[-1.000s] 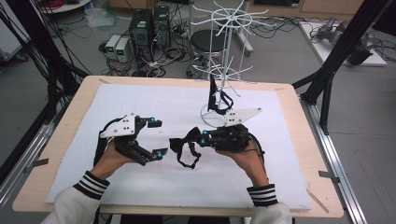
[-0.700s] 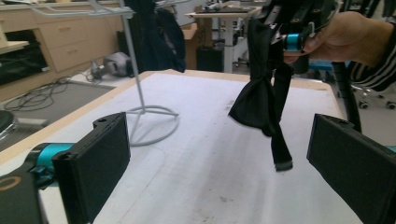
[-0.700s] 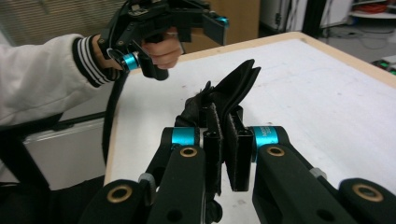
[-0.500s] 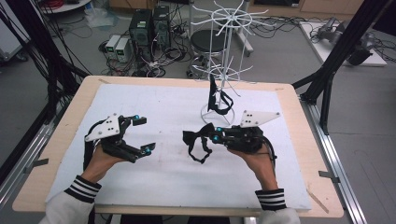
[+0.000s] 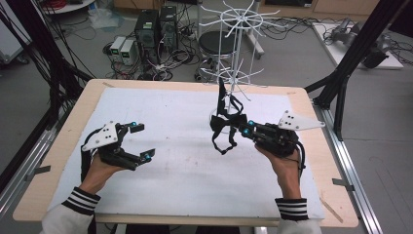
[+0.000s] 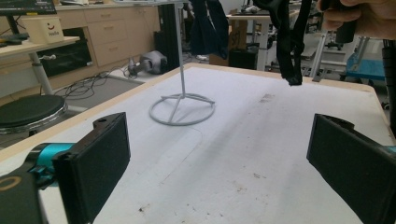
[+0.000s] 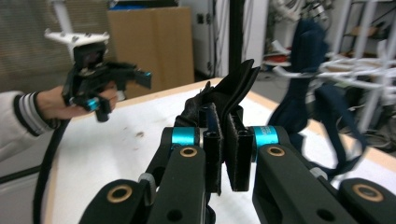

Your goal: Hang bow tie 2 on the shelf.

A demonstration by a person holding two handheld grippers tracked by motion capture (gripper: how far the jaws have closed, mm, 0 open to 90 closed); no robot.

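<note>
My right gripper (image 5: 243, 129) clamps a black bow tie (image 5: 225, 127) above the white table (image 5: 185, 165), just beside the white wire rack (image 5: 233, 58), while my left gripper (image 5: 141, 141) hangs wide open, well apart, holding nothing

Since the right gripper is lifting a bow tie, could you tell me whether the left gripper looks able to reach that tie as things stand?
Probably yes. The left gripper is open and holds nothing, and bare table lies between it and the bow tie hanging from the right gripper. The rack stands behind.
</note>
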